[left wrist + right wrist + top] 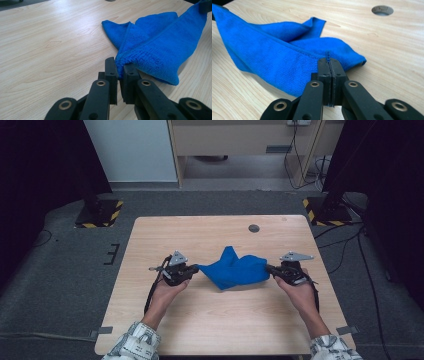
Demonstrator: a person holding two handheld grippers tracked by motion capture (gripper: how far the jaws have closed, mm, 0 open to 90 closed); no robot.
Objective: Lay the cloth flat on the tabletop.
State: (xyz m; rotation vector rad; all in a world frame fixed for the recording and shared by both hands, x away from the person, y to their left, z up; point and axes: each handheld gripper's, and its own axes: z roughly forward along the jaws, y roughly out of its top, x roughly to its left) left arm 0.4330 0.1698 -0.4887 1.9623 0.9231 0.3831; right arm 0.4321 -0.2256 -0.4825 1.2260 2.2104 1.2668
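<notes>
A blue microfibre cloth (234, 268) lies crumpled in the middle of the wooden table (215, 320), stretched between both hands. My left gripper (196, 268) is shut on the cloth's left corner; in the left gripper view the jaws pinch the blue cloth (152, 47) at my left gripper's tip (120, 65). On the other side my right gripper (270, 268) is shut on the right corner. There the black jaws meet at my right gripper's tip (329, 62) with the edge of the cloth (274, 55) squeezed between them. The cloth's middle sags onto the table.
A round cable hole (254, 228) sits in the table near its far edge, also seen as the hole (382, 10) in the right gripper view. Beyond the table are grey floor, two black stands with yellow-striped bases (99, 213) and cables.
</notes>
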